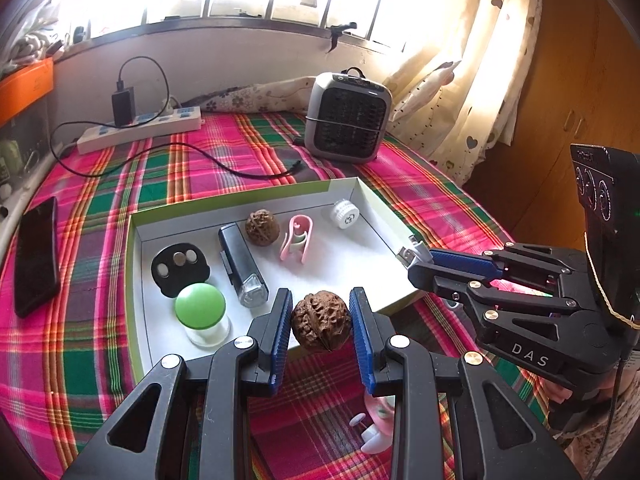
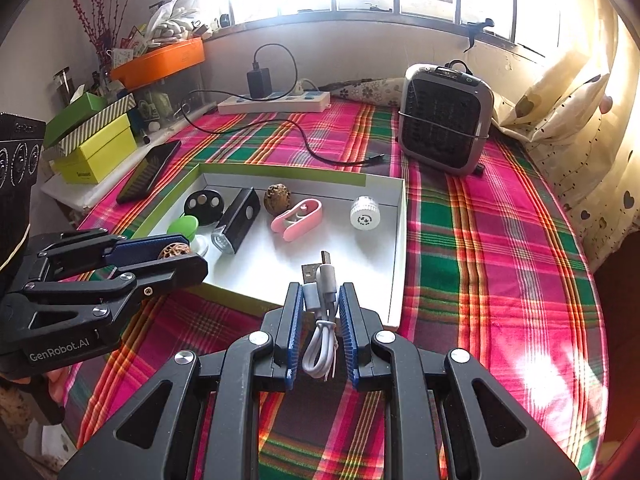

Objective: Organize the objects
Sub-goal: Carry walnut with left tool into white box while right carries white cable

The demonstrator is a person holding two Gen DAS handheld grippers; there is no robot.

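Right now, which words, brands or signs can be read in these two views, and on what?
"DAS": on the black right gripper body.
"GenRobot.AI": on the black left gripper body.
Print on the yellow-green cardboard box: too small to read.
Mark on the white round ridged cap: blurred.

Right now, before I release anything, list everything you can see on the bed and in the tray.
white shallow cardboard tray: 1, green-edged, centre of plaid cloth
brown wrinkled walnut: 2, one in tray, one held over tray's near edge
pink plastic clip: 1, in tray
white round cap: 1, tray's far right corner
black bike light: 1, in tray
black disc with three holes: 1, tray's left
green-lidded clear jar: 1, tray's near left
grey coiled USB cable: 1, held over tray's near edge
grey fan heater: 1, behind tray
white power strip: 1, far left
black phone: 1, left of tray
left gripper: holds walnut
right gripper: holds cable
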